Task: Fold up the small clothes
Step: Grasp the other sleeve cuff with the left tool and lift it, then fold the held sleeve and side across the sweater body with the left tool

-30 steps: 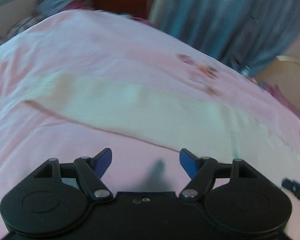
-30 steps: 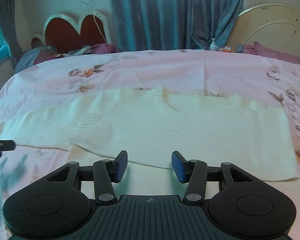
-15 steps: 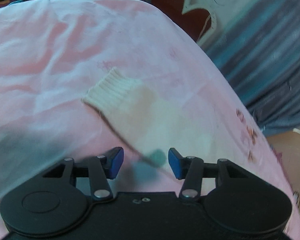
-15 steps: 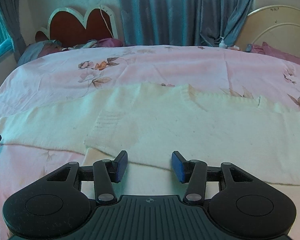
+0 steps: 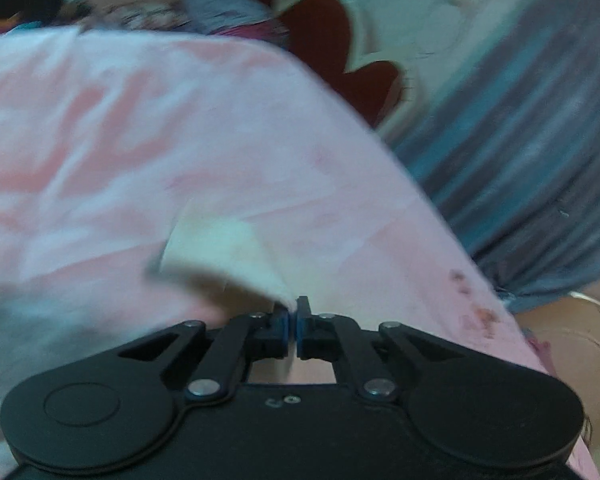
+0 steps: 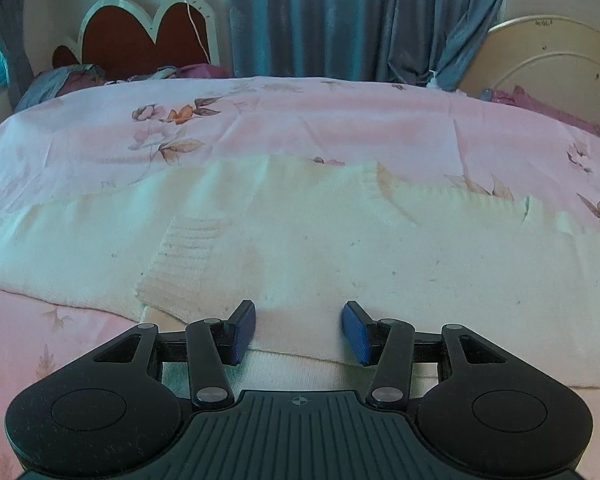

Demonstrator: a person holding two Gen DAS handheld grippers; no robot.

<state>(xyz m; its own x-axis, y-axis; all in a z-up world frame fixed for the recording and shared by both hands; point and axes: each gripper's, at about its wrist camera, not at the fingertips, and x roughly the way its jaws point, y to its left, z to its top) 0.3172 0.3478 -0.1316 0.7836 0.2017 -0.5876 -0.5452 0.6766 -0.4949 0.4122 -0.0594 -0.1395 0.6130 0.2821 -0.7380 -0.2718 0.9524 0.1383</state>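
A cream knitted sweater (image 6: 340, 240) lies spread flat across the pink floral bedspread (image 6: 340, 120), one ribbed cuff (image 6: 184, 264) folded in over its body. My right gripper (image 6: 299, 330) hovers open just above the sweater's near edge, nothing between its blue pads. In the blurred left wrist view, my left gripper (image 5: 292, 320) is shut on the end of a cream sleeve (image 5: 220, 252), which lifts off the bedspread (image 5: 180, 140) in a raised flap ahead of the pads.
A red heart-shaped headboard (image 6: 148, 36) and pillows (image 6: 64, 80) stand at the bed's far left. Grey-blue curtains (image 6: 340, 16) hang behind. A round cream board (image 6: 548, 60) leans at the far right, with purple cloth (image 6: 540, 104) below it.
My left gripper swung along the sleeve toward its cuff and closed from wide open onto the sleeve end. My right gripper sank closer to the sweater, staying open.
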